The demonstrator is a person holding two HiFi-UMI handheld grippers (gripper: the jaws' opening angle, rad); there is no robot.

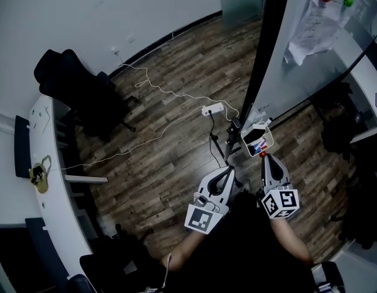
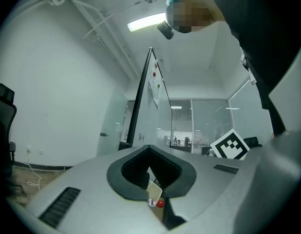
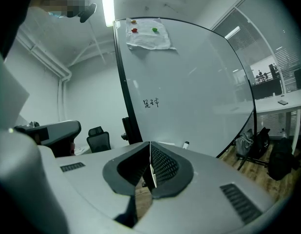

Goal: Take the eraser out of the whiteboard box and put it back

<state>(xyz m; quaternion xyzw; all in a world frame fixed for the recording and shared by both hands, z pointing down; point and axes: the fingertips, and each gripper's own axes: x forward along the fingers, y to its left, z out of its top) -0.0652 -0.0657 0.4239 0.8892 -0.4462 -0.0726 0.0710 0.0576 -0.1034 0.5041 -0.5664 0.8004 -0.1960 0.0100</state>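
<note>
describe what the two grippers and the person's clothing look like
Both the left gripper and the right gripper have smooth pale grey shells that taper toward the tongs, which are lined with black textured pads. Dark slotted grilles sit on the shells. Each carries a cube with black-and-white square markers at the rear. The person wears a dark top.

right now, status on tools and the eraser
Left tool and right tool both shut, empty. Whiteboard box just ahead of right tool; eraser not made out inside. Nothing between tools and box.
</note>
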